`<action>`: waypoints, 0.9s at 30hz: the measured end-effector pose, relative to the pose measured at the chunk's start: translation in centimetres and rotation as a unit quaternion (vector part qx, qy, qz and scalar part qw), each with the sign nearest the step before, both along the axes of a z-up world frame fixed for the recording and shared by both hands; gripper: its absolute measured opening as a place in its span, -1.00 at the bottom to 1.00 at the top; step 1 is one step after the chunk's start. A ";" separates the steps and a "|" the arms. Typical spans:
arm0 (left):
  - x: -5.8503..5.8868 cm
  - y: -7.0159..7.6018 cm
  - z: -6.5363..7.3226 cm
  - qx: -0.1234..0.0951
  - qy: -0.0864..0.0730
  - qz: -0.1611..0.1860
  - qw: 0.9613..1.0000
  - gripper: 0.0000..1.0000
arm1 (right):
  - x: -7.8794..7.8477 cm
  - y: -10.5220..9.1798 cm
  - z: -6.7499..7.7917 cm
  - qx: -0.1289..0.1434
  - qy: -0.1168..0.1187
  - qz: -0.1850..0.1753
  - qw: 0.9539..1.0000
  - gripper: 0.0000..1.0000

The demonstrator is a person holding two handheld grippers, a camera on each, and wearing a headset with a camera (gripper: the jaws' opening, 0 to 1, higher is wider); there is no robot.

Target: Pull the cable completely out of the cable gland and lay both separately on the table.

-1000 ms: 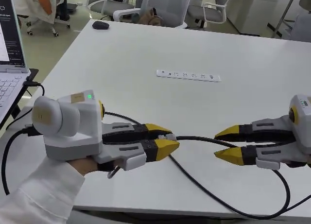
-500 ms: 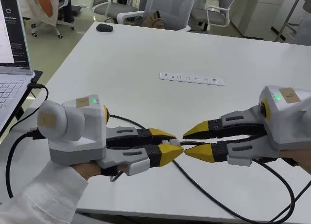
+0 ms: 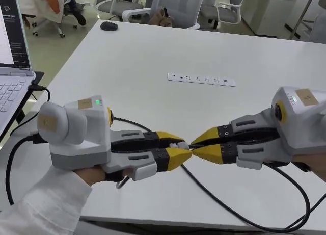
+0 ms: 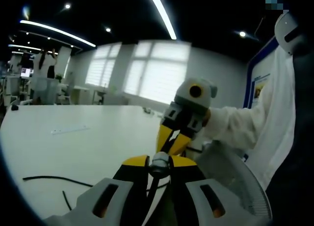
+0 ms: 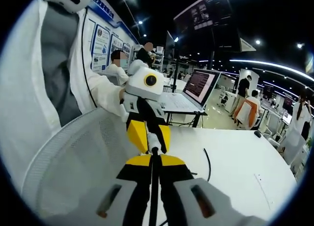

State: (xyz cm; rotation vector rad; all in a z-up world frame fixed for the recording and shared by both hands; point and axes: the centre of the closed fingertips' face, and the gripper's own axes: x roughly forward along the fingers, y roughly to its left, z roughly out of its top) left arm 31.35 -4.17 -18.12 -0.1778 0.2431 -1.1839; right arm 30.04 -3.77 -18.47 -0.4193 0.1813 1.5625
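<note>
Holds the left hand-held gripper (image 3: 179,149) and the right hand-held gripper (image 3: 199,146) tip to tip in the lower middle of the head view, just above the white worktop (image 3: 153,56). Pinches the cable gland (image 4: 159,161) in the left jaws, closed tight on it. Shows in the left gripper view as a pale round piece between the yellow tips, but is barely made out in the head view. Grips the black cable (image 5: 154,187) in the right jaws, clamped shut on it. In the right gripper view, runs straight up the middle of the frame to the gland, not yet pulled out.

Adds, in the head view, slack cable trailing over the worktop toward the lower right, a white power strip (image 3: 201,80) at centre, a black mouse (image 3: 108,26) at upper left and a laptop (image 3: 10,46) at the left edge. Bears tan labels on both gripper bodies, with no legible writing. Carries text on the laptop screen and on the wall posters in the right gripper view, too small to read.
</note>
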 end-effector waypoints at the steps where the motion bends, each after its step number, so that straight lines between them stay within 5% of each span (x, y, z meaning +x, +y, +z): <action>1: 0.0 0.0 0.0 0.000 0.000 0.000 1.000 -0.64 | 0.0 0.0 0.0 0.000 0.000 0.000 1.000 -0.95; 12: 0.1 0.1 -0.1 0.002 0.000 0.003 1.000 -0.64 | 0.4 -0.7 -0.2 0.000 0.000 -0.006 1.000 -0.95; 27: 0.2 0.3 -0.2 0.006 -0.001 0.008 1.000 -0.64 | 1.5 -4.1 -1.4 -0.009 0.020 -0.046 0.999 -0.95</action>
